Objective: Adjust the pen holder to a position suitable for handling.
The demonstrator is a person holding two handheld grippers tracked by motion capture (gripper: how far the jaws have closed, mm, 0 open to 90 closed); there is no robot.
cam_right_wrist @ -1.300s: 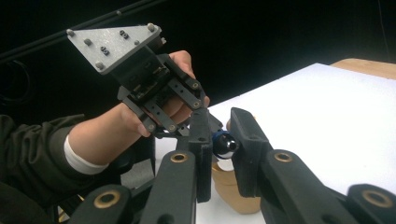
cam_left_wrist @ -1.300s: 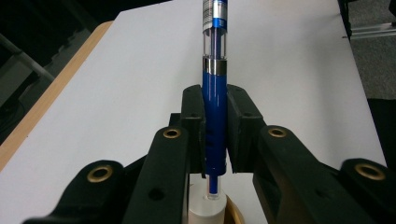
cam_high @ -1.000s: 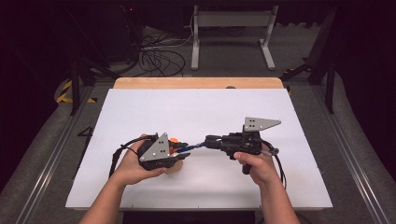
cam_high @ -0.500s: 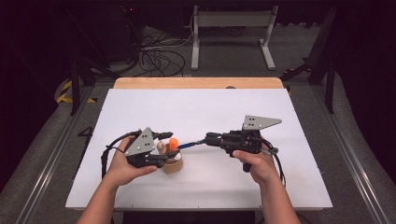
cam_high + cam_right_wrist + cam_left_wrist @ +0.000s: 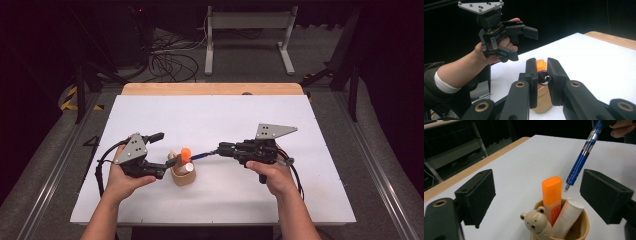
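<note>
Right tongs (image 5: 218, 149) clenched on a blue pen (image 5: 582, 158), gripped near its back end; seen from the right gripper view, the pen's rounded end (image 5: 544, 77) pinched between the two black jaws. Pen slanting down toward a wooden cup (image 5: 183, 177), tip hanging just above the cup's rim, not yet inside and touching nothing.

Left tongs (image 5: 162, 152) released, jaws just now spread wider, nothing between the pads; in the left gripper view, standing wide on either side of the cup without touching it. Held just beside the cup, on its left in the high view.

Cup standing upright on the white desk (image 5: 225, 115), near the front edge, between the two hands. Inside it: an orange highlighter (image 5: 552, 195) upright, a white tube (image 5: 567, 217) leaning against the highlighter, and a small cream bear figure (image 5: 535, 221) at the rim.

Left hand (image 5: 121, 176) wrapped around its gripper; right hand (image 5: 272, 176) likewise, well to the right of the cup.
</note>
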